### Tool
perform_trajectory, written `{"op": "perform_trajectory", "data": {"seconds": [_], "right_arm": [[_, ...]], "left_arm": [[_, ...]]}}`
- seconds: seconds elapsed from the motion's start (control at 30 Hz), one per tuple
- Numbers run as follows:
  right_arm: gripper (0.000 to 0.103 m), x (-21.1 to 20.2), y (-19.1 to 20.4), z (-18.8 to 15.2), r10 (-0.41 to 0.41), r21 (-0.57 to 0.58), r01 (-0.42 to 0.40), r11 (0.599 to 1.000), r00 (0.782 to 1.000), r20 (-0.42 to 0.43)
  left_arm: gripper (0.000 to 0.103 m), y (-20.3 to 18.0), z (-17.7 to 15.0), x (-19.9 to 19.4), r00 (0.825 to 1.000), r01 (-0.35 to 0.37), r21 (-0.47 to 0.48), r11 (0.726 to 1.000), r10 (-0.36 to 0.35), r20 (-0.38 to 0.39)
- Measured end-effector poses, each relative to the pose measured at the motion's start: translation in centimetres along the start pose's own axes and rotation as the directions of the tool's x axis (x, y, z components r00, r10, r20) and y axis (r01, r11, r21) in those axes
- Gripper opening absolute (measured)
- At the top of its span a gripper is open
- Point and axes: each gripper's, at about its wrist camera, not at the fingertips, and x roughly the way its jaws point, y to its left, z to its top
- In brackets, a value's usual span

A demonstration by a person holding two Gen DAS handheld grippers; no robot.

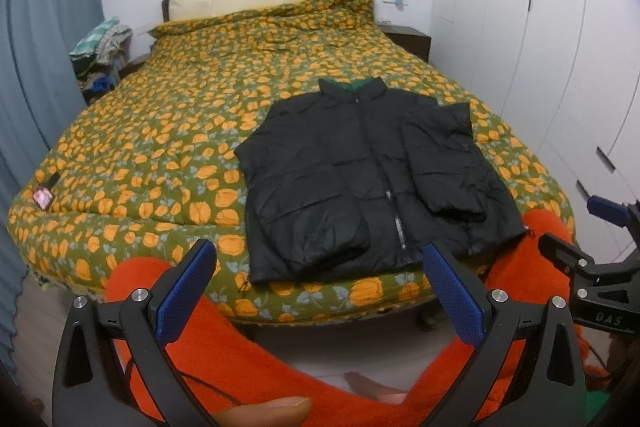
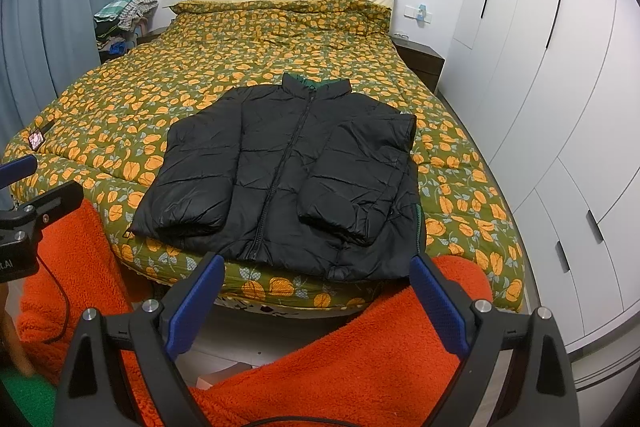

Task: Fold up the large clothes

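Both tools hang short of the bed's foot, over fuzzy orange sleeves (image 2: 360, 339). The left gripper (image 1: 320, 267) has its blue pads spread wide, gripping nothing; the right gripper (image 2: 318, 281) is likewise agape and empty. Beyond them, well clear, the black puffer jacket (image 2: 288, 171) lies zipped, front up, both sleeves folded across its front, on the floral quilt (image 2: 200, 67).

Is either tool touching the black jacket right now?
Apart. Both wrist views show the left tool and right tool open, held short of the bed, with the jacket lying beyond.
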Motion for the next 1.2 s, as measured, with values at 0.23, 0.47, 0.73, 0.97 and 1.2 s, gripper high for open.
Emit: {"op": "perform_trajectory", "data": {"seconds": [0.23, 0.47, 0.73, 0.97, 1.2], "right_arm": [[0.095, -0.1, 0.0, 0.0, 0.0, -0.002, 0.0, 1.0, 1.0, 0.0], [0.095, 0.0, 0.1, 0.0, 0.0, 0.0, 0.0, 1.0, 1.0, -0.001], [0.095, 0.3, -0.1, 0.2, 0.006, 0.004, -0.006, 1.0, 1.0, -0.002], [0.095, 0.6, -0.4, 0.3, 0.007, 0.01, -0.007, 1.0, 1.0, -0.004], [0.095, 1.2, -0.6, 0.5, 0.017, 0.009, -0.017, 1.0, 1.0, -0.017]], "left_arm": [[0.103, -0.3, -0.1, 0.1, 1.0, 0.006, 0.027, 1.0, -0.005, -0.01], [0.103, -0.1, 0.0, 0.2, 1.0, 0.001, 0.025, 1.0, 0.0, -0.011], [0.103, -0.1, 0.1, 0.3, 1.0, -0.021, 0.039, 0.999, 0.022, -0.009], [0.103, 0.8, 0.8, 0.5, 0.999, -0.034, 0.023, 0.999, 0.034, 0.005], [0.103, 1.5, 1.5, 1.1, 0.999, -0.032, 0.002, 0.999, 0.032, 0.013]]}}
